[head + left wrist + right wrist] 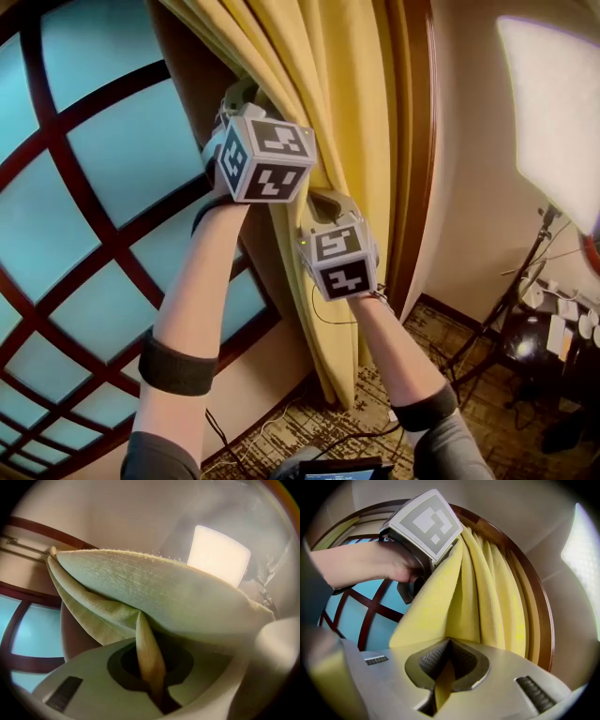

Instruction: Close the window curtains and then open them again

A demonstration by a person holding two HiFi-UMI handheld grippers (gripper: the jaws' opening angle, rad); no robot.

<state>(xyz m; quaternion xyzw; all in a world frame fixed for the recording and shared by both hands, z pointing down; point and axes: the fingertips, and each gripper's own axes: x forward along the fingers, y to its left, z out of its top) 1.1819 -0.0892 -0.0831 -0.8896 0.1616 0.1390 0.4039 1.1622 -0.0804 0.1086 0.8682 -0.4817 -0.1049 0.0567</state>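
A yellow curtain point(319, 84) hangs gathered against the dark wooden window frame point(417, 141) at the right of the window. My left gripper point(242, 108) is shut on the curtain's edge, higher up; a fold of the cloth point(149, 660) runs between its jaws. My right gripper point(323, 211) sits just below and to the right, also shut on the curtain, with a pinched fold point(443, 684) in its jaws. The left gripper's marker cube point(425, 521) and the hand holding it show in the right gripper view. The window's blue panes point(94, 187) lie uncovered at the left.
A bright softbox lamp point(558, 112) stands at the right on a tripod point(511, 291). Cables and gear lie on the patterned carpet point(300, 422) below. A cream wall point(478, 216) flanks the window frame.
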